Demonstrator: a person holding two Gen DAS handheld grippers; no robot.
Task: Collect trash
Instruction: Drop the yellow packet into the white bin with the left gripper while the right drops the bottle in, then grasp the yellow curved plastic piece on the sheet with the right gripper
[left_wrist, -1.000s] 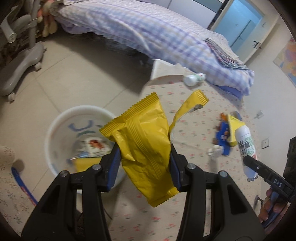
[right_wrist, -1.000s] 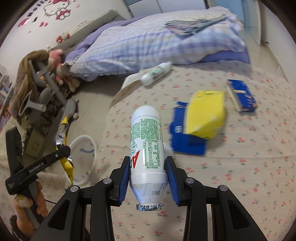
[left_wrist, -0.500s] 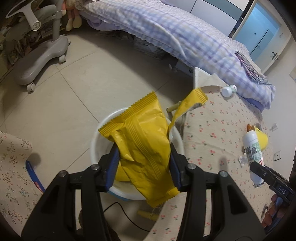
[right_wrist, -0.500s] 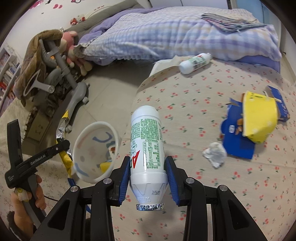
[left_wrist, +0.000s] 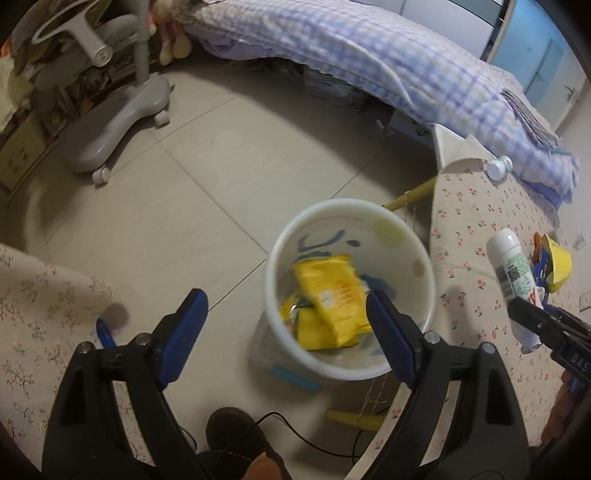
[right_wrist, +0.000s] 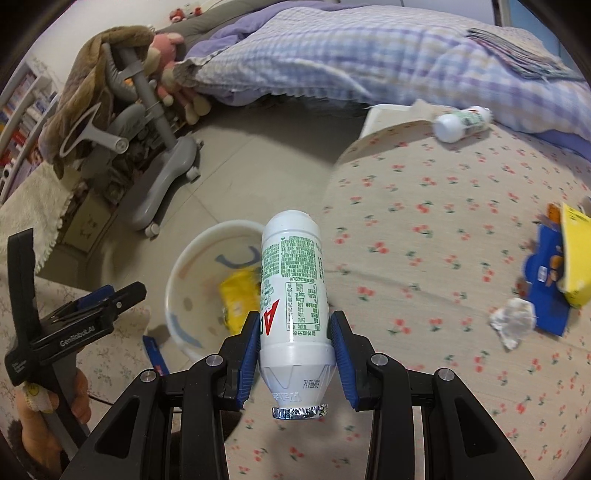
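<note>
A white bin (left_wrist: 424, 291) (right_wrist: 192, 258) stands on the tiled floor beside the flowered table. The yellow wrapper (left_wrist: 332, 295) (right_wrist: 238, 295) lies inside it on other trash. My left gripper (left_wrist: 286, 314) hovers above the bin, its jaws opening wide with nothing between them. My right gripper (right_wrist: 293, 332) is shut on a white drink bottle (right_wrist: 291, 288) (left_wrist: 511, 269) with green print, foil cap toward the camera, held over the table's edge near the bin.
On the table (right_wrist: 424, 229) lie a second white bottle (right_wrist: 461, 123), a crumpled paper ball (right_wrist: 513, 321) and a blue and yellow carton (right_wrist: 557, 273). A grey wheeled chair base (left_wrist: 122, 122) and a bed (left_wrist: 369, 48) stand beyond the bin. A cable (left_wrist: 314, 443) runs on the floor.
My left gripper moved over the bin, opened and let go of the yellow wrapper, which now lies in the bin. The right gripper carried the bottle left toward the bin.
</note>
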